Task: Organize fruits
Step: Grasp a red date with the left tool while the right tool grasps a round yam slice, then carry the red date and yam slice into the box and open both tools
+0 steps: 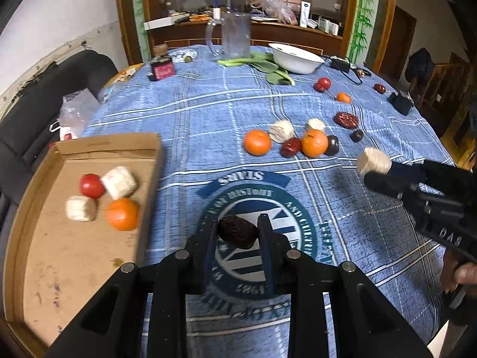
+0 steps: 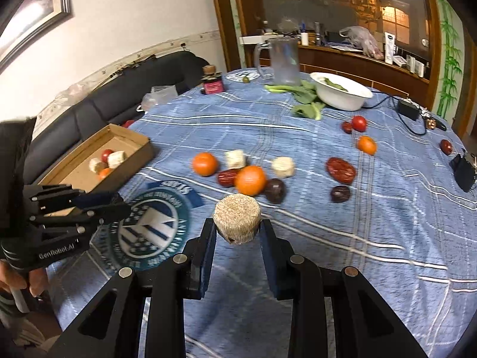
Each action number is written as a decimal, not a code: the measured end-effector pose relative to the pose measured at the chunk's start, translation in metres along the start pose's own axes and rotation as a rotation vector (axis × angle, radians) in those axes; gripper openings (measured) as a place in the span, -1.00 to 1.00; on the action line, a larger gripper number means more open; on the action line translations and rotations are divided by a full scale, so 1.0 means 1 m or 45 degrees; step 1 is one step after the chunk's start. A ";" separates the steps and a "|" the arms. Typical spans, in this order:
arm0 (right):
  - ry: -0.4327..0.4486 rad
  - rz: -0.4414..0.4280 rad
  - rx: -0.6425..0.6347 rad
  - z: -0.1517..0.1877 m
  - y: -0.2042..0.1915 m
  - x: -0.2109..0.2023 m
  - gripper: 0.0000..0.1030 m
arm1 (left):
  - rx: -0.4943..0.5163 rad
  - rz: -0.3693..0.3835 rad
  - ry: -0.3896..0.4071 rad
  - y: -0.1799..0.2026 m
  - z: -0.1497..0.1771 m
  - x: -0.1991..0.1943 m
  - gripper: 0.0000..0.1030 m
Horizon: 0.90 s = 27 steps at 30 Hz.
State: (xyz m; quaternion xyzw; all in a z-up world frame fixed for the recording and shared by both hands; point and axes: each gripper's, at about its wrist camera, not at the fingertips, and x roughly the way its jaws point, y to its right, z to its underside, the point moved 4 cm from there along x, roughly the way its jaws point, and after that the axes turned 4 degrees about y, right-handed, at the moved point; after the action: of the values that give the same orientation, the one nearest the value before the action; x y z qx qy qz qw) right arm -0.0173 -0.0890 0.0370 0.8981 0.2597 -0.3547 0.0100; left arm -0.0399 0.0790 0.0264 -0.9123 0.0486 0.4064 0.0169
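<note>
Fruits half sorted, both grippers loaded.
Left gripper [image 1: 237,232] clamps a dark date [image 1: 237,235] just right of the cardboard box [image 1: 74,256]; right gripper [image 2: 237,229] clamps a pale cylinder [image 2: 237,219] further right.

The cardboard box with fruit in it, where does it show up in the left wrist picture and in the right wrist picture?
Left wrist view: the cardboard box fills the lower left, beside the left gripper, holding a red tomato.
Right wrist view: the cardboard box sits mid-left, smaller, beyond the left gripper.
Shared landmark: the round emblem printed on the blue tablecloth lies just right of the box in both.
</note>
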 end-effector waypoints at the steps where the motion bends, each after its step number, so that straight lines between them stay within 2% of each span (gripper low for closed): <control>1: 0.001 -0.012 -0.002 -0.001 -0.006 0.001 -0.37 | -0.004 -0.006 0.001 -0.003 0.000 -0.002 -0.49; 10: 0.026 -0.137 -0.065 -0.011 -0.071 0.011 -0.36 | -0.065 -0.073 0.006 -0.059 0.006 -0.030 -0.49; 17: 0.021 -0.252 -0.125 -0.028 -0.120 0.027 -0.36 | -0.168 -0.142 -0.022 -0.118 0.014 -0.040 -0.49; 27: -0.047 -0.351 -0.235 -0.036 -0.179 0.058 -0.36 | -0.226 -0.152 -0.068 -0.153 0.019 -0.028 -0.49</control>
State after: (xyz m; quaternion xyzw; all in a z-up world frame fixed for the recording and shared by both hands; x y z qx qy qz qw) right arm -0.0438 0.1002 0.0563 0.8425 0.4119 -0.3437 0.0486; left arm -0.0566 0.2343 0.0333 -0.9003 -0.0425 0.4315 -0.0386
